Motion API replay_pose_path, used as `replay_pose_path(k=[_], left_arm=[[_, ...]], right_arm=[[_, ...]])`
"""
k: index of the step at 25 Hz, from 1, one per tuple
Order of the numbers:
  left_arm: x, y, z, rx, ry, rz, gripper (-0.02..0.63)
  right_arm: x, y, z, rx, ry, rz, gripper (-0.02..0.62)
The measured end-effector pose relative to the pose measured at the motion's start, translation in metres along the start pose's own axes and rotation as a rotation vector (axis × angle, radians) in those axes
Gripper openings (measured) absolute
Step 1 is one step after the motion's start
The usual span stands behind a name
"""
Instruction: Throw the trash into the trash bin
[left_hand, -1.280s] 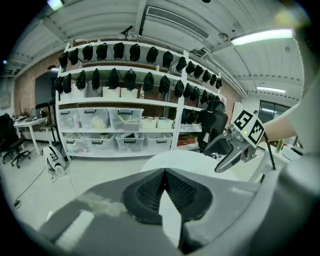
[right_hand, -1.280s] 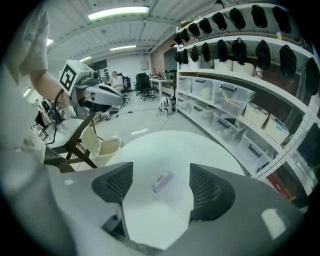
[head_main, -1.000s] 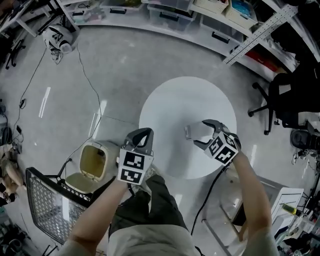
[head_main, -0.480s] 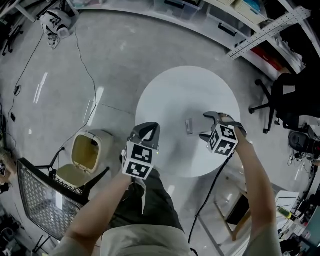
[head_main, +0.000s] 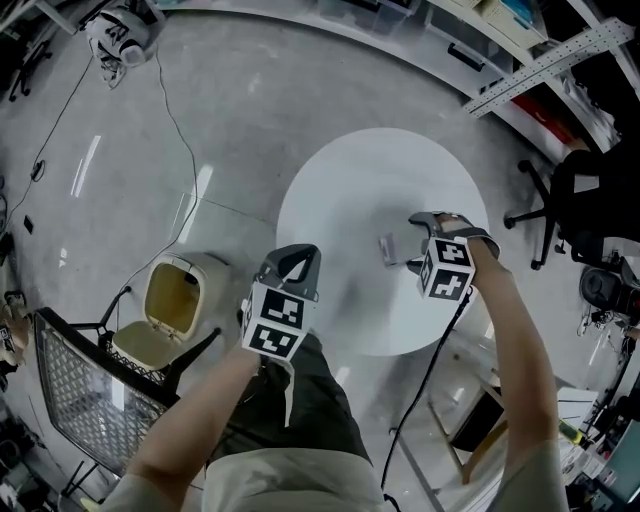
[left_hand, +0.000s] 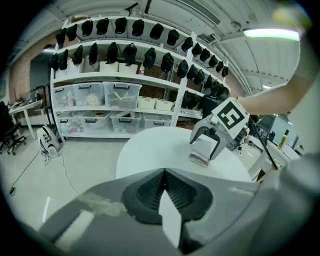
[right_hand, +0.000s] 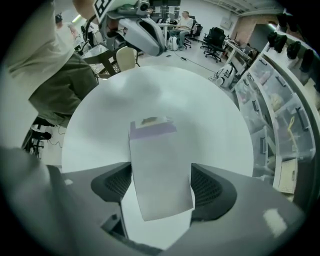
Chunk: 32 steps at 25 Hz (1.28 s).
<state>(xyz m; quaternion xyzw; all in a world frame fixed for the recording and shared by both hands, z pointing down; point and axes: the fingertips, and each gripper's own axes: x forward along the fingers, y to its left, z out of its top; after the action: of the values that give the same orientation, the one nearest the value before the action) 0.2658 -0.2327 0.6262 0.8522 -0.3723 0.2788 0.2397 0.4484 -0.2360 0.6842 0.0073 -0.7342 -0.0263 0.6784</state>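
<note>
The trash is a small white and lavender carton (head_main: 386, 247) (right_hand: 159, 165) on the round white table (head_main: 370, 175). My right gripper (head_main: 408, 243) points down over it, open, one jaw on each side of the carton (left_hand: 202, 150); the pads stand close to its sides. Whether they touch it I cannot tell. At the table's left edge my left gripper (head_main: 299, 256) (left_hand: 164, 172) is shut, and I see nothing held in it. The beige trash bin (head_main: 172, 300) stands on the floor to its left with its lid swung open.
A wire mesh cart (head_main: 75, 400) stands beside the bin at the lower left. A black office chair (head_main: 585, 200) is to the right of the table. Shelves with plastic boxes (left_hand: 120, 95) line the far wall. A cable (head_main: 165, 120) trails over the floor.
My right gripper has rolled and come down over the carton, so its jaws now straddle it. The left gripper has sunk slightly and stays shut.
</note>
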Motion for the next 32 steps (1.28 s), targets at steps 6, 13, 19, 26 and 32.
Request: replay_pose_path(k=[6,13,19,26,32], left_arm=[[-0.001,0.003,-0.009,-0.026,0.011,0.008,0.002],[-0.021,0.014,-0.005,-0.034,0.001,0.028,0.003],[-0.057,0.040,0.009,-0.026,-0.029,0.086,0.003],[-0.115,0.081,0.020,-0.040,-0.075,0.177,0.003],[-0.188,0.125,0.026,-0.057,-0.101,0.304,0.003]], right_arm=[[0.002,0.004,0.003,0.025,0.021,0.055,0.332],[-0.023,-0.007,0.013,0.186,-0.061,0.006,0.321],[-0.073,-0.019,0.031,0.227,-0.118,-0.085,0.319],[-0.136,-0.043,0.080,0.223,-0.179,-0.172,0.319],[-0.178,-0.063,0.154,0.163,-0.259,-0.213,0.319]])
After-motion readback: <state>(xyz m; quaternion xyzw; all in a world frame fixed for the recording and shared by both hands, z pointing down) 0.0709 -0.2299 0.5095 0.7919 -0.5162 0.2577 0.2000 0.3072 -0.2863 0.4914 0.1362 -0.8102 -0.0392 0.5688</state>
